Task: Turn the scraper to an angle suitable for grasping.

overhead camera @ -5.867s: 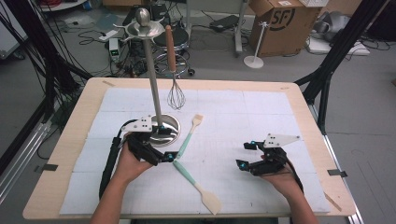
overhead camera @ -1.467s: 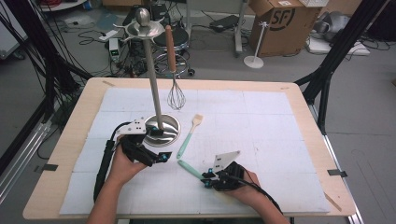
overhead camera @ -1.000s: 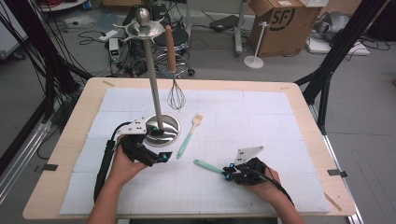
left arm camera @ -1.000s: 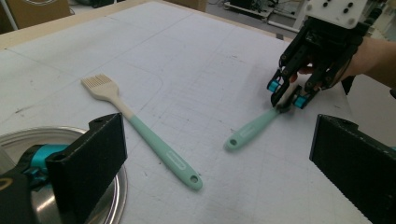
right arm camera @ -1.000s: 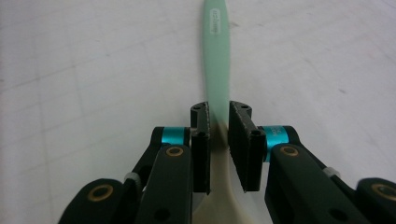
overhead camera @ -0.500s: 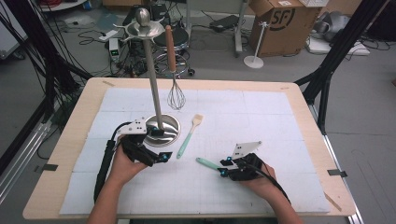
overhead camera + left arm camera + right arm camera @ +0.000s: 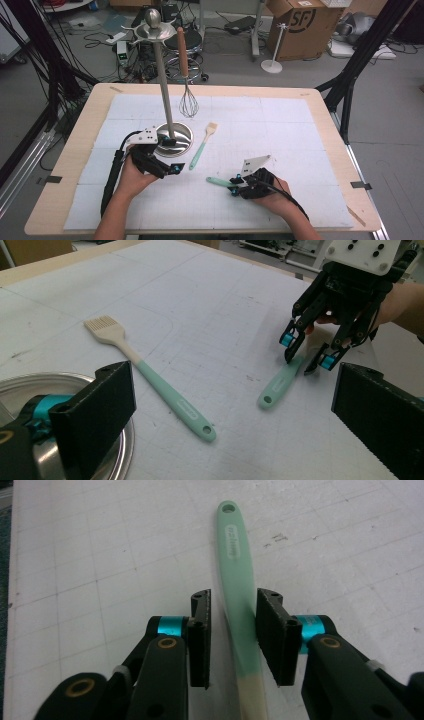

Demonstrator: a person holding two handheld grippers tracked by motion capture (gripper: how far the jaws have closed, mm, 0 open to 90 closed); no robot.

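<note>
The left gripper (image 7: 172,167) rests with jaws spread beside the stand's steel base (image 7: 181,142); the pastry brush (image 7: 202,145) lies nearby. The right gripper (image 7: 235,186), jaws just eased apart, straddles the mint-handled spatula (image 7: 218,182) flat on the counter (image 7: 300,125)

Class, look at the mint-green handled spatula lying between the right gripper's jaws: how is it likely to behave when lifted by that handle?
The mint-green handled spatula looks slim and probably light. Its smooth, tapering handle may slip, since the right gripper straddles it with a visible gap on one side. Its flat shape, lying level on the white gridded mat, suggests it will not roll, though it may tilt when lifted.
</note>
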